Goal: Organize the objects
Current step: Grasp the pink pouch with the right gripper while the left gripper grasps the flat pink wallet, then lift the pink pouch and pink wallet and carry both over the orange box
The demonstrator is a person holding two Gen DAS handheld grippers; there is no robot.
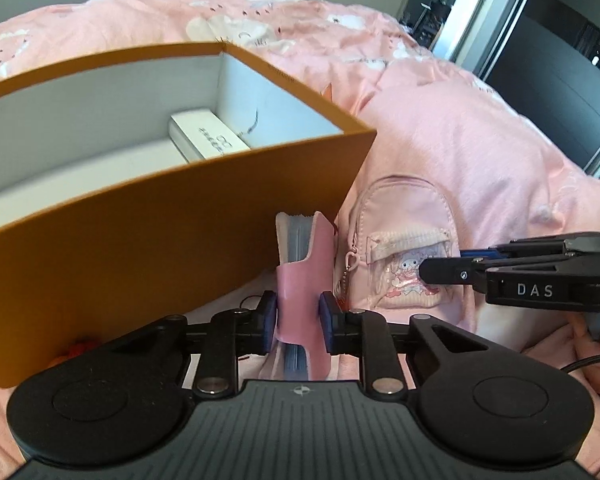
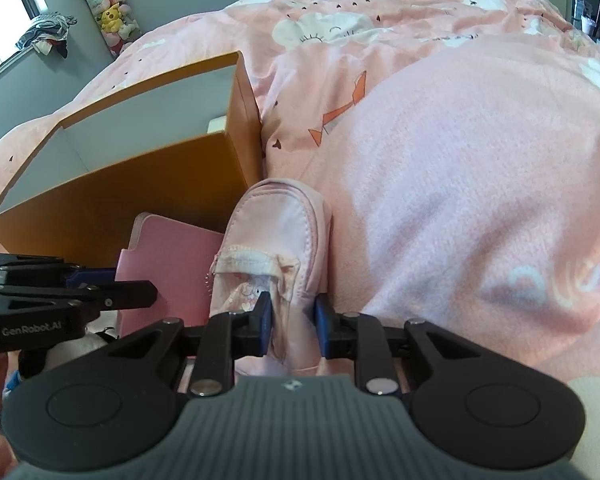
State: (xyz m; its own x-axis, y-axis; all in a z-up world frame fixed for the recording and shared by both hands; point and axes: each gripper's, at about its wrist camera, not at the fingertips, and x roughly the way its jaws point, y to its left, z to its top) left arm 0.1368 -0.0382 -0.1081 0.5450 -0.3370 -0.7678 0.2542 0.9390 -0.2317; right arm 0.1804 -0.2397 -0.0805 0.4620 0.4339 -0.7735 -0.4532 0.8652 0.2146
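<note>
My left gripper is shut on a pink card-holder booklet, held upright just outside the near right corner of an open orange box with a white inside. My right gripper is shut on a small pink backpack-shaped pouch that lies beside the box. The pouch also shows in the left wrist view, with the right gripper at its front pocket. The booklet and the left gripper show at the left of the right wrist view.
A white flat packet lies inside the box at its far right. Everything rests on a bed with a pink patterned duvet. Something red lies by the box's near wall. Plush toys hang on the far wall.
</note>
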